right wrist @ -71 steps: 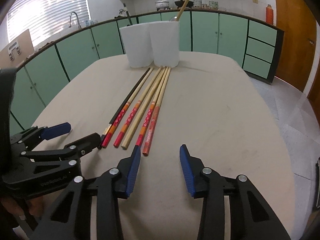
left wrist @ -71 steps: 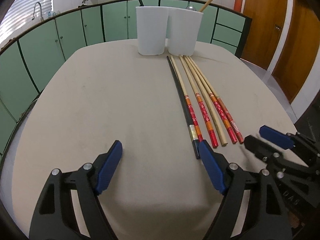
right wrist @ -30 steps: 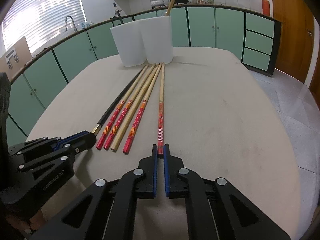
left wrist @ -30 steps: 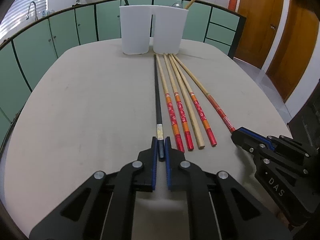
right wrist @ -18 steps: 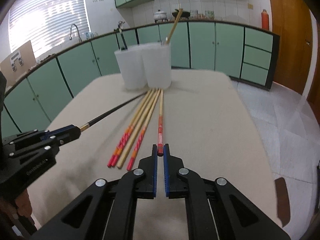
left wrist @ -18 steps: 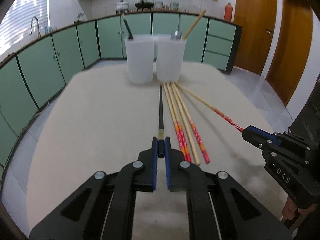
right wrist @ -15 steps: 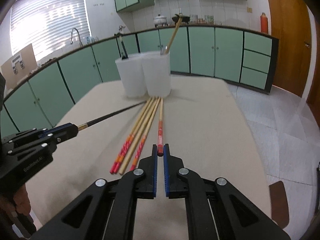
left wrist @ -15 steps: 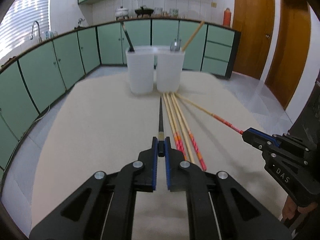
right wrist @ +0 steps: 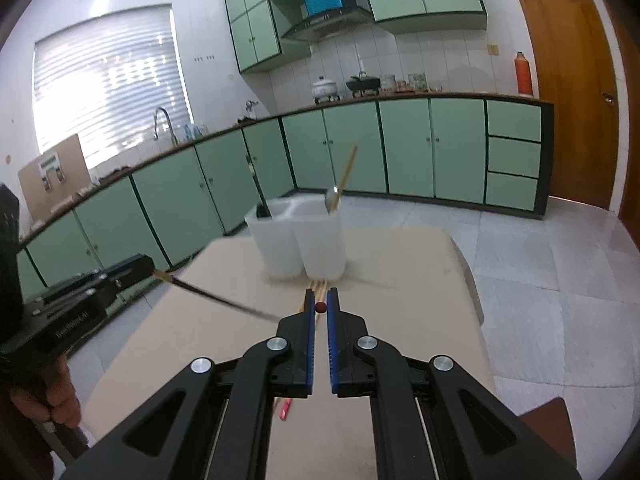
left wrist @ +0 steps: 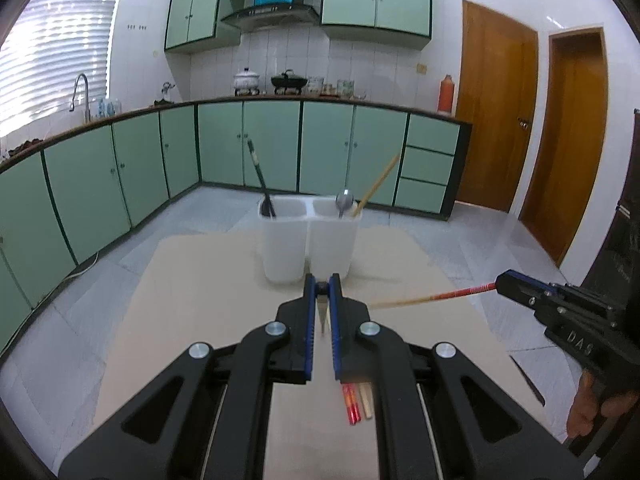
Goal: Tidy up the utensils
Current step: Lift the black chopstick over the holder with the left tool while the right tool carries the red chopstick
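Left gripper [left wrist: 321, 287] at frame centre pinches the black chopstick [right wrist: 224, 301] end-on. Right gripper [right wrist: 319, 306] clamps the red-tipped chopstick [left wrist: 432, 298] likewise — white holder [left wrist: 310, 240] just beyond.

Two white cups [left wrist: 308, 240], two grippers each holding one chopstick, three chopsticks on the table, one spoon [left wrist: 344, 201].

Home kitchen, green cabinets [left wrist: 272, 144], range hood [left wrist: 272, 14], sink tap [left wrist: 80, 92], stovetop pots [left wrist: 288, 82]
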`<state>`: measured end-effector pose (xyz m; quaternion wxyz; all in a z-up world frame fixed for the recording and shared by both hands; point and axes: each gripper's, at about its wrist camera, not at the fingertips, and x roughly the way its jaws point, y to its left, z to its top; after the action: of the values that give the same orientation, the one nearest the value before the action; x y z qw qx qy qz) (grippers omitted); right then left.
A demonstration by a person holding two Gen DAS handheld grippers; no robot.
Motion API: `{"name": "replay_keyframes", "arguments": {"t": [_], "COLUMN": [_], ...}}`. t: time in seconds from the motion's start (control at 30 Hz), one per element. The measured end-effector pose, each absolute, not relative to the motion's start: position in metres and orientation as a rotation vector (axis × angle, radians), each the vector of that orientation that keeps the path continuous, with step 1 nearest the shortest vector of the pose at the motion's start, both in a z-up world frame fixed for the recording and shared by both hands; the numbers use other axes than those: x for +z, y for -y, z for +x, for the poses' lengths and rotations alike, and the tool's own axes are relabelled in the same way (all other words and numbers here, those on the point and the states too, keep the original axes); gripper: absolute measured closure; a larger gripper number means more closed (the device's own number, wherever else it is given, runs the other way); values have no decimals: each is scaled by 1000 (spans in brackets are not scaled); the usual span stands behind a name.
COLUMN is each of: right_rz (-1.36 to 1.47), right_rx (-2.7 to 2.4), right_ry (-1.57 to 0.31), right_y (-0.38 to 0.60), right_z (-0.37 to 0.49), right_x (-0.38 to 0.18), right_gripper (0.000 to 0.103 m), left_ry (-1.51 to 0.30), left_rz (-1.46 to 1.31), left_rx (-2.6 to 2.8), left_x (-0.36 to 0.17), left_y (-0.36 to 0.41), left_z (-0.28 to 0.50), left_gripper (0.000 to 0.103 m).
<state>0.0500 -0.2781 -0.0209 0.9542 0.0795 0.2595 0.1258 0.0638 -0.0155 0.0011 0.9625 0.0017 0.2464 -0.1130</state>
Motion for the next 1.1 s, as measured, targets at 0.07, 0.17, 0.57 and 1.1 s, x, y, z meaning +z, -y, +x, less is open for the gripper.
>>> {"name": "replay_keyframes", "arguments": {"t": [0.07,0.17,0.57,1.1], "right_rz": [167,175,125,117], "right_rx": [265,293,365,418], "right_ry": [-519,-510,-512,-441], "right_y": [281,284,276,273], "right_z": [53,61,78,115], "right_x": [-9,7,44,93], "right_gripper": [97,97,97,97], "left_ry": [-494,-501,-521,-407], "left_rz": [1,-11,-52,-42], "left_rx": [-239,-260,-318,-323], "left_x": [7,13,35,84], "left_y": [16,17,8,5], "left_z": [66,70,76,103], "left_gripper": [97,97,97,97]}}
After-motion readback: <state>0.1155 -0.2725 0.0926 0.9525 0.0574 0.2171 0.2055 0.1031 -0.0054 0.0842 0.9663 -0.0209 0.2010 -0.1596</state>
